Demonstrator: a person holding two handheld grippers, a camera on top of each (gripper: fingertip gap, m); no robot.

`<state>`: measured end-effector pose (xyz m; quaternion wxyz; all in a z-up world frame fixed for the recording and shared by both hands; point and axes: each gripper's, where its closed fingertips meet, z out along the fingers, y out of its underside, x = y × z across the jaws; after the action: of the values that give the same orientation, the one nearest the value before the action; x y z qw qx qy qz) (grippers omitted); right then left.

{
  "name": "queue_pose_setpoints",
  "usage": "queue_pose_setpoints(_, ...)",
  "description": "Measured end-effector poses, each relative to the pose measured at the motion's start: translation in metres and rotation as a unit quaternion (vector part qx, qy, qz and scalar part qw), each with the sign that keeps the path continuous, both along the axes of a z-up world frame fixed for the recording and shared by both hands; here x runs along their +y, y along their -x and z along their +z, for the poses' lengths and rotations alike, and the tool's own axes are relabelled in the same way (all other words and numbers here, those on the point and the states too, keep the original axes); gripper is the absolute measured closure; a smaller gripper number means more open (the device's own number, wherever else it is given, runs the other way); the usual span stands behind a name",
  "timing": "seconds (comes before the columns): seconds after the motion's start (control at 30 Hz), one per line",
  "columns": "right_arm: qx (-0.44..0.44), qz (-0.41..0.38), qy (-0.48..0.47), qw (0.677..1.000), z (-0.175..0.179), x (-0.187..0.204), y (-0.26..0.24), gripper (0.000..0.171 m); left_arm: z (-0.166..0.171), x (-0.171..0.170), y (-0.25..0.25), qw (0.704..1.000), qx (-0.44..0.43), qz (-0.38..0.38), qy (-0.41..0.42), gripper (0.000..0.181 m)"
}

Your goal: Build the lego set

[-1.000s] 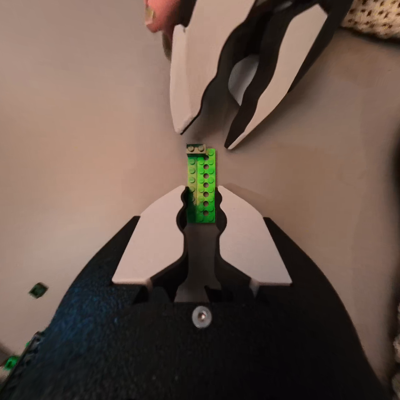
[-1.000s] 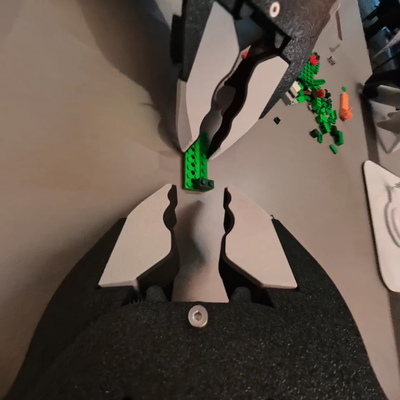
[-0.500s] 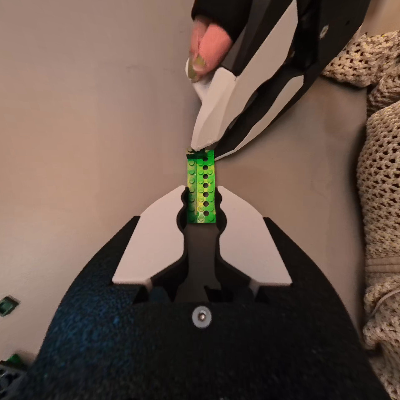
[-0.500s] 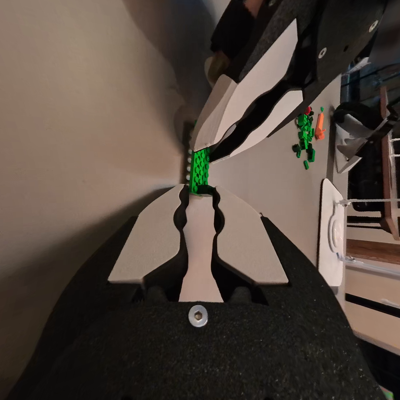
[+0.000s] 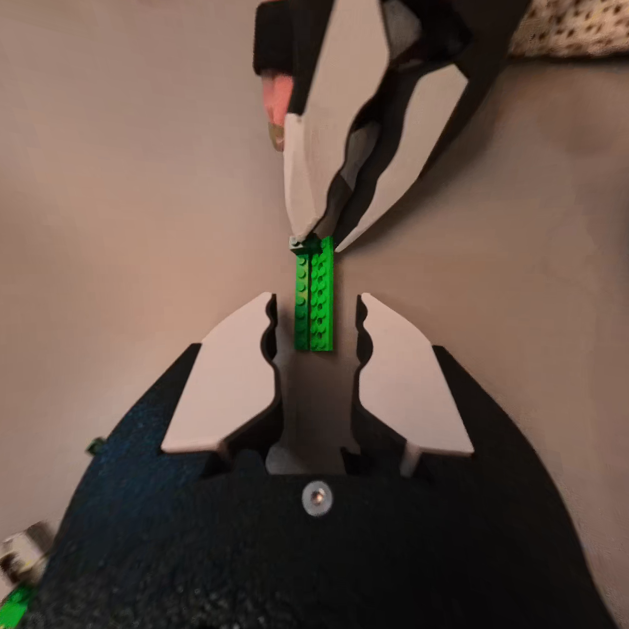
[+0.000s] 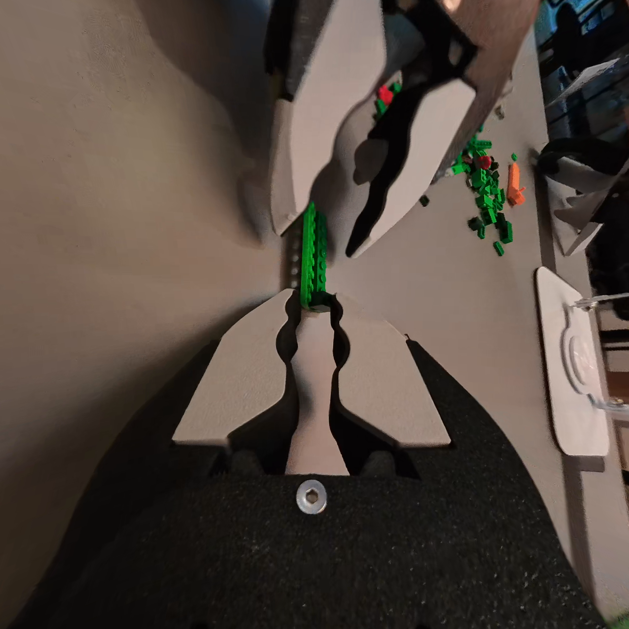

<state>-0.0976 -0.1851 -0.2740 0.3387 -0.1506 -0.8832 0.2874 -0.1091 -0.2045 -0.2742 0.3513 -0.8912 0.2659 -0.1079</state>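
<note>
A long bright green plate assembly (image 5: pixel 313 299) with a small dark green piece (image 5: pixel 306 245) on its far end hangs over the beige table. My left gripper (image 5: pixel 316 296) is open, with its fingers on either side of the assembly's near end and not touching it. My right gripper (image 5: pixel 323 241) comes in from the top and is shut on the far end at the dark piece. In the right wrist view my right gripper (image 6: pixel 315 299) pinches the assembly (image 6: pixel 315 252), and the open left gripper (image 6: pixel 316 241) stands beyond it.
A pile of loose green and red bricks (image 6: pixel 486 190) and an orange piece (image 6: pixel 514 183) lie at the far right of the table. A white tray (image 6: pixel 571 360) sits at the right edge. A cream knitted sleeve (image 5: pixel 578 30) shows at the top right. Loose green bits (image 5: pixel 13 609) lie at the lower left.
My right gripper closed on the far end of the green assembly. My left gripper then opened and let go of its near end.
</note>
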Motion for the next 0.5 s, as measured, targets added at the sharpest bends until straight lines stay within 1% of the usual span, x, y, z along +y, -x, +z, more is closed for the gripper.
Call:
queue_pose_setpoints(0.03,-0.008,-0.005,0.014,1.000,0.001,0.000,0.001,0.155,0.001,-0.001,0.001,0.999,0.027,-0.003,-0.020,0.138)
queue_pose_setpoints(0.1,-0.031,-0.004,0.038,0.999,-0.001,0.000,0.000,0.167,0.000,-0.003,0.006,0.995,0.084,-0.013,-0.057,0.138)
queue_pose_setpoints(0.2,-0.049,-0.013,0.067,0.996,-0.001,0.001,0.003,0.167,-0.001,-0.005,0.006,0.985,0.140,-0.041,-0.096,0.145)
queue_pose_setpoints(0.27,-0.048,-0.014,0.067,0.996,-0.001,0.002,0.003,0.167,-0.001,-0.005,0.010,0.980,0.164,-0.037,-0.105,0.148)
queue_pose_setpoints(0.33,-0.045,-0.011,0.074,0.996,0.000,0.002,0.002,0.167,0.002,-0.006,0.013,0.980,0.165,-0.032,-0.110,0.150)
queue_pose_setpoints(0.43,-0.045,-0.001,0.084,0.995,0.001,0.000,-0.002,0.167,0.006,-0.011,0.010,0.984,0.132,-0.034,-0.111,0.156)
queue_pose_setpoints(0.5,-0.009,0.021,0.062,0.998,0.005,-0.003,-0.004,0.168,0.005,-0.016,0.004,0.989,0.099,-0.044,-0.099,0.157)
